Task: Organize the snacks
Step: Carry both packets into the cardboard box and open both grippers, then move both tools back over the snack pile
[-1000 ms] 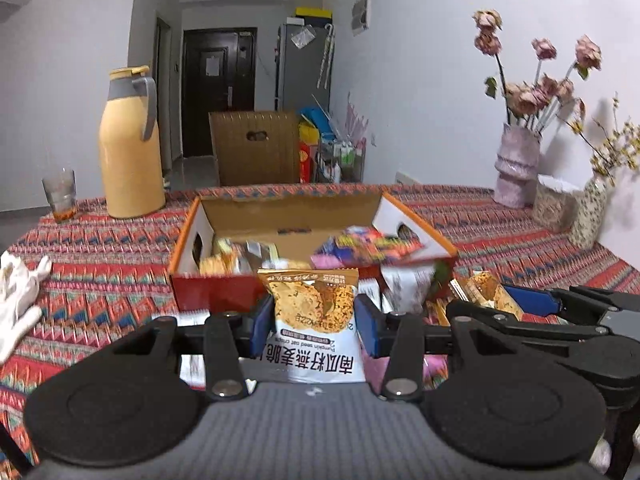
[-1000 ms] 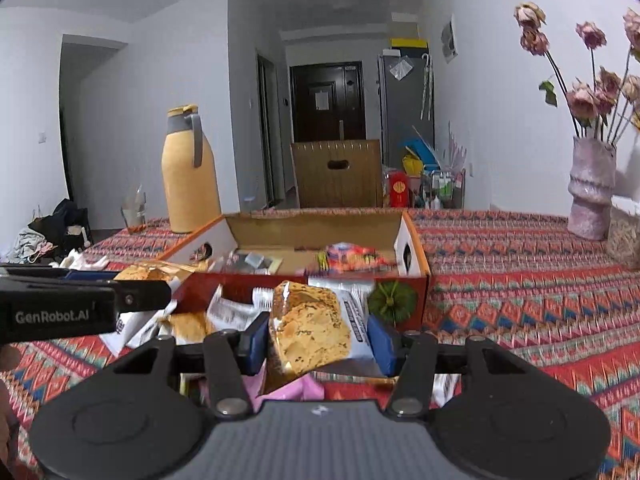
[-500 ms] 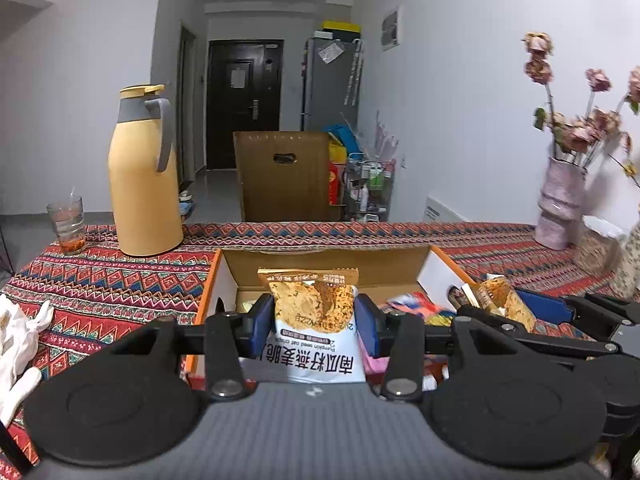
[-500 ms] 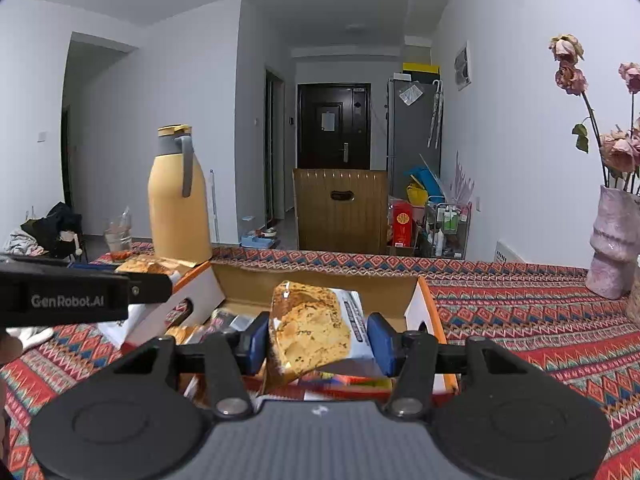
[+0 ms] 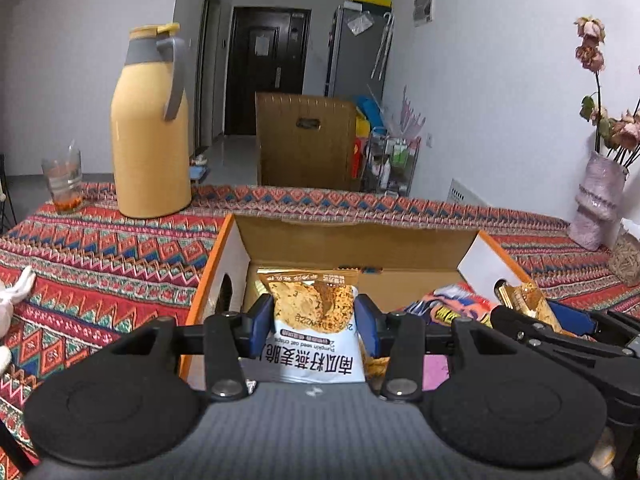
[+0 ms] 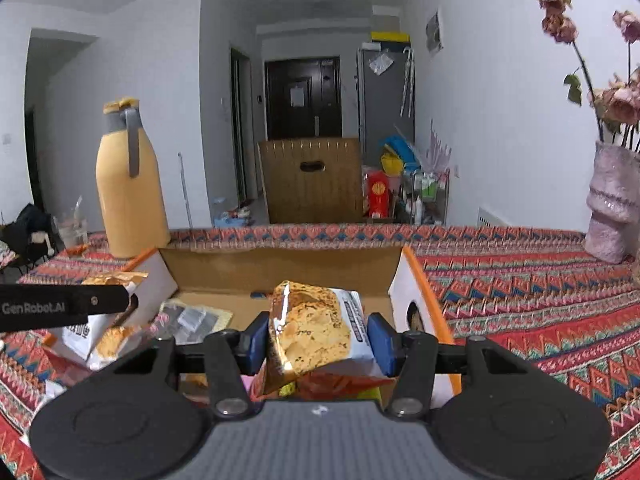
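Note:
An open orange-rimmed cardboard box (image 5: 360,248) (image 6: 280,268) sits on the patterned tablecloth with snack packets inside. My left gripper (image 5: 314,322) is shut on a white-and-gold oat crisp packet (image 5: 314,320), held over the box's left part. My right gripper (image 6: 318,338) is shut on a matching crisp packet (image 6: 316,332), held over the box's right part. In the left wrist view the right gripper (image 5: 560,324) shows at the right edge with its packet (image 5: 528,300). The left gripper's arm (image 6: 60,306) and its packet (image 6: 92,328) appear at the left of the right wrist view.
A yellow thermos jug (image 5: 150,136) (image 6: 128,184) and a glass (image 5: 62,180) stand at the table's back left. A pink vase of dried flowers (image 5: 600,204) (image 6: 612,208) stands at the right. Colourful packets (image 5: 456,308) lie in the box. A white cloth (image 5: 10,300) lies at the left edge.
Both grippers have moved forward with their packets, from in front of the box to over its inside. The box now fills the lower middle of both views.

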Demonstrator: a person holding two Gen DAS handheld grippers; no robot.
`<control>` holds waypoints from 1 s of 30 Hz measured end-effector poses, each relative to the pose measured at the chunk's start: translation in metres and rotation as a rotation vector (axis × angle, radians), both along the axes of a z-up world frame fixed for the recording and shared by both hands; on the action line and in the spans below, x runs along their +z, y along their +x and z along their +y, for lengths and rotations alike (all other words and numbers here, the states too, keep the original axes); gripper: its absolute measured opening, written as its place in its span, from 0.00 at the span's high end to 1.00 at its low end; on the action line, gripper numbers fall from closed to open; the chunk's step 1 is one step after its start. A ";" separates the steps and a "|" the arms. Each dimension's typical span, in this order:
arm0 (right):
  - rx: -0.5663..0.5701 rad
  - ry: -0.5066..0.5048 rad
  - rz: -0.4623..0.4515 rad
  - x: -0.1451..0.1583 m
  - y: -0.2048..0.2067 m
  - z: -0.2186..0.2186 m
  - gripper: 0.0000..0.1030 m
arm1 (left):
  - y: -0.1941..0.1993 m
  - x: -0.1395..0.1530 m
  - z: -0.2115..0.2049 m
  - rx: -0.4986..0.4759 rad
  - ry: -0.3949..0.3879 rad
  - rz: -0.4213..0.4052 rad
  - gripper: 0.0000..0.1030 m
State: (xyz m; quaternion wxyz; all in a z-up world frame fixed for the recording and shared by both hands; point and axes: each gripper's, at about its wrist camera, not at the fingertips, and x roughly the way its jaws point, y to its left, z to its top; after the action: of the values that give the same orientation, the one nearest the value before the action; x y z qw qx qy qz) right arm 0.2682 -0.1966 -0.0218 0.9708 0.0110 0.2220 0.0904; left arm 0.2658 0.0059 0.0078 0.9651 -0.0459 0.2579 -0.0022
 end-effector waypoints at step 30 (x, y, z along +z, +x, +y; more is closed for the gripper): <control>-0.033 0.046 -0.014 0.007 -0.022 -0.007 0.00 | -0.025 0.009 0.009 0.055 -0.032 -0.068 0.00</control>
State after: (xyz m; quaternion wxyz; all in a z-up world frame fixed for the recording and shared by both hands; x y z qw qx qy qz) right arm 0.2463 -0.2033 -0.0152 0.9732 0.0363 0.2129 0.0797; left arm 0.2413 0.0146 0.0167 0.9721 -0.0684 0.2235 0.0187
